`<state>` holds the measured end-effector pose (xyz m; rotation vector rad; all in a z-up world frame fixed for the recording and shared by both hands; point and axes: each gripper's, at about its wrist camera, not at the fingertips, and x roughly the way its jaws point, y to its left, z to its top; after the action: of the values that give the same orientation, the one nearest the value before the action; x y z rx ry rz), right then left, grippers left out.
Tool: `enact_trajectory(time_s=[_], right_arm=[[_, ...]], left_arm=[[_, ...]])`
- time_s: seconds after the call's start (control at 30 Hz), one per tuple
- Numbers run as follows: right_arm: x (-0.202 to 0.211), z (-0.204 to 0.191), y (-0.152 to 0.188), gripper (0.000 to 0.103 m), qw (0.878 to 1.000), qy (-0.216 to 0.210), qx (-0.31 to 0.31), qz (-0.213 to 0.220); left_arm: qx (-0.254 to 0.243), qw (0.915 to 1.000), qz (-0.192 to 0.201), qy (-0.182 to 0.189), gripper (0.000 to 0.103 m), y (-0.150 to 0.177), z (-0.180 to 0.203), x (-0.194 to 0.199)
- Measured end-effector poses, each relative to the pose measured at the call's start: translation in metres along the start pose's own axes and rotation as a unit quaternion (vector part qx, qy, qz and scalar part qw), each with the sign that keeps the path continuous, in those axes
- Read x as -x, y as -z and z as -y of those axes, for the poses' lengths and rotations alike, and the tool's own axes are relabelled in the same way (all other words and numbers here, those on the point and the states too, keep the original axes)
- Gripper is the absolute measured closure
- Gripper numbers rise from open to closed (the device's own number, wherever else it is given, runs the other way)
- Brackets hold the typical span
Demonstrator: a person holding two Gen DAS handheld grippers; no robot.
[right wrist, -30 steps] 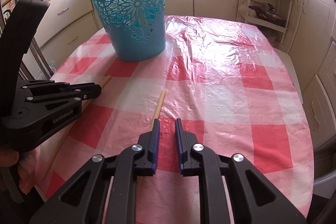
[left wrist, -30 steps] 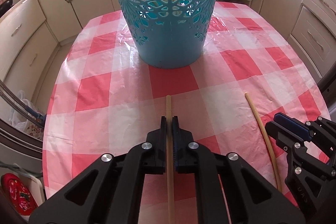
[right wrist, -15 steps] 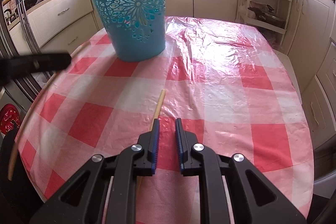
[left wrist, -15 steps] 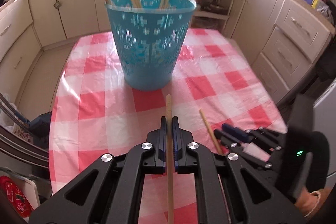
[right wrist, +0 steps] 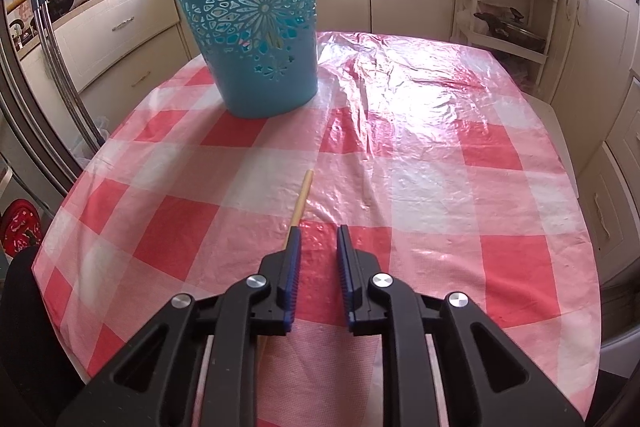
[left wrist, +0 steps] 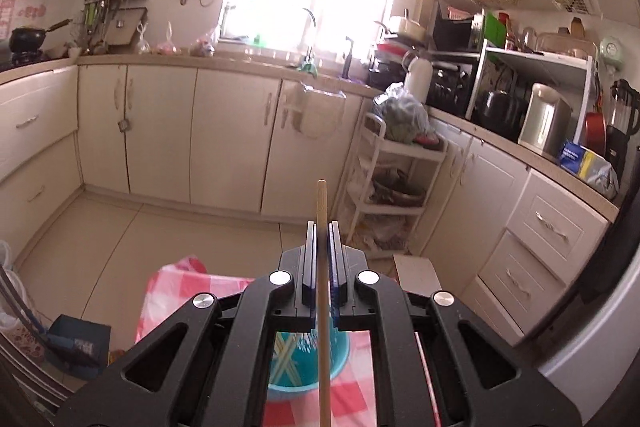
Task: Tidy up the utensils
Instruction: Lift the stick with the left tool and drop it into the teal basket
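Left gripper (left wrist: pixel 322 227) clamps a thin wooden chopstick (left wrist: pixel 322 307) above the teal plastic basket (left wrist: pixel 340 347), right gripper (right wrist: pixel 318 233) fingers parted over another wooden chopstick (right wrist: pixel 302 197).

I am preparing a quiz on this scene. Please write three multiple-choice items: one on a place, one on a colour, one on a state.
1. Where is the free chopstick?
A. on the tablecloth
B. inside the basket
C. on the floor

2. Which colour is the basket?
A. white
B. turquoise
C. black

3. How do the right gripper jaws stand?
A. shut on a chopstick
B. shut, empty
C. open, empty

Key: 1 A, it lies flat on the checked cloth; 2 B, its patterned wall is turquoise; 3 C, a gap shows between them.
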<state>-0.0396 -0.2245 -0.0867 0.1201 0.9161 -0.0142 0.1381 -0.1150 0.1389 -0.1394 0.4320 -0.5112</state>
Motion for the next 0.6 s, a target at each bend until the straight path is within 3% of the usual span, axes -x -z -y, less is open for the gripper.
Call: enact_trajectory(time_s=[0.23,0.43,0.6], right_arm=[[-0.001,-0.004,0.0,0.08,1.0,0.002,0.008,-0.001],[-0.002,-0.004,0.0,0.079,1.0,0.001,0.007,-0.001],[-0.002,-0.005,0.0,0.078,1.0,0.003,0.011,-0.001]], left_arm=[[0.016,0.9961,0.054,-0.068,0.098,-0.015,-0.013,-0.053],[0.029,0.9939,0.047,-0.095,0.098,0.003,-0.032,-0.086],[0.016,0.9947,0.018,-0.1,0.098,0.032,-0.037,-0.096]])
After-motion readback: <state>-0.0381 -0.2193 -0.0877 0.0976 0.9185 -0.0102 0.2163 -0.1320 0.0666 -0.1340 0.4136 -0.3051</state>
